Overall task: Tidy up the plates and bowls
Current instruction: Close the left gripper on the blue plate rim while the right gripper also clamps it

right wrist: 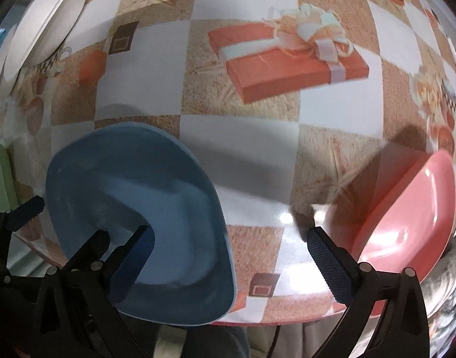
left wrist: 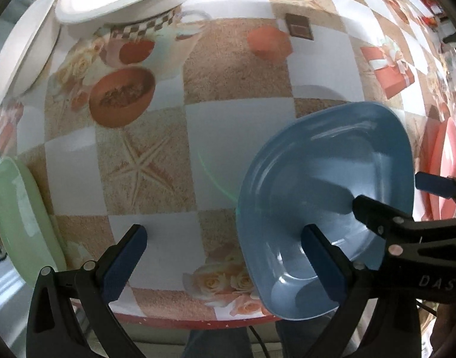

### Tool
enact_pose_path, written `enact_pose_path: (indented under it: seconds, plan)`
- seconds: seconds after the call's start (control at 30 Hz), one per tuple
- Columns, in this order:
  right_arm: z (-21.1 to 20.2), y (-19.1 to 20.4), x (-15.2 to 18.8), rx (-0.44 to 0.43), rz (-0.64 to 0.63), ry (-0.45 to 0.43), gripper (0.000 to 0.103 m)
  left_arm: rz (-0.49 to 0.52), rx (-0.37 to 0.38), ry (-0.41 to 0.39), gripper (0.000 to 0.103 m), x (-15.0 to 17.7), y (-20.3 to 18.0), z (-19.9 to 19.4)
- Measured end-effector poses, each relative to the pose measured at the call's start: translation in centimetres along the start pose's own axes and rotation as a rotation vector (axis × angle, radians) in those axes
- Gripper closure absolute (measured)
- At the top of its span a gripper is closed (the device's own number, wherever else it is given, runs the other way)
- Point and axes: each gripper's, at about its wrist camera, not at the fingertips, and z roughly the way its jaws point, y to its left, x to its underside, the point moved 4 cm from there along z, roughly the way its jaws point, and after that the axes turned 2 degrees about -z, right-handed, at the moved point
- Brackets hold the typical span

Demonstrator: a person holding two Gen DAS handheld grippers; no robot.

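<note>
Both tongs hang spread at the bench's near edge. Blue bowl (left wrist: pixel 323 208) sits between them at that edge: left tongs (left wrist: pixel 225 256) carry one finger inside it, right tongs (right wrist: pixel 231 253) likewise, neither pinching; both equally near.

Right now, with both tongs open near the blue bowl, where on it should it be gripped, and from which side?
Grip the blue bowl by its rim on the near side, at the table edge, one finger inside and one outside. It sits upright with a thin, flared lip overhanging that edge, so the wall is reachable there. The right tongs already have one finger inside the bowl, so they seem better placed.
</note>
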Motion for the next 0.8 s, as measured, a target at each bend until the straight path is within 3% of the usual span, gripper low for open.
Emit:
enact_pose_path:
  seconds: [0.13,0.23,0.27,0.3,0.5,0.8]
  plan:
    - [-0.6,-0.2,0.6,0.006,0.007,-0.024,0.019,0.061,-0.012,-0.029,0.012,-0.5,-0.6,-0.3]
    - [-1.5,-0.4,0.9,-0.016,0.008,-0.054,0.051,0.097,0.01,-0.041,0.029,-1.2,-1.1,-0.2]
    - [-1.7,-0.3,0.9,-0.05,0.01,-0.056,0.072,0.105,0.014,-0.044,0.035,-1.4,-1.1,-0.2]
    - [-1.6,-0.3,1.1,-0.085,0.024,-0.044,0.081,0.114,0.018,-0.047,0.044,-1.7,-1.1,-0.1]
    - [-1.1,0.2,1.5,-0.125,0.063,-0.029,0.081,0.1,0.026,-0.05,0.061,-3.6,1.8,0.7]
    - [-0.7,5.8,1.6,-0.157,0.012,-0.026,0.081,0.063,-0.011,-0.074,0.062,-5.3,12.6,3.1]
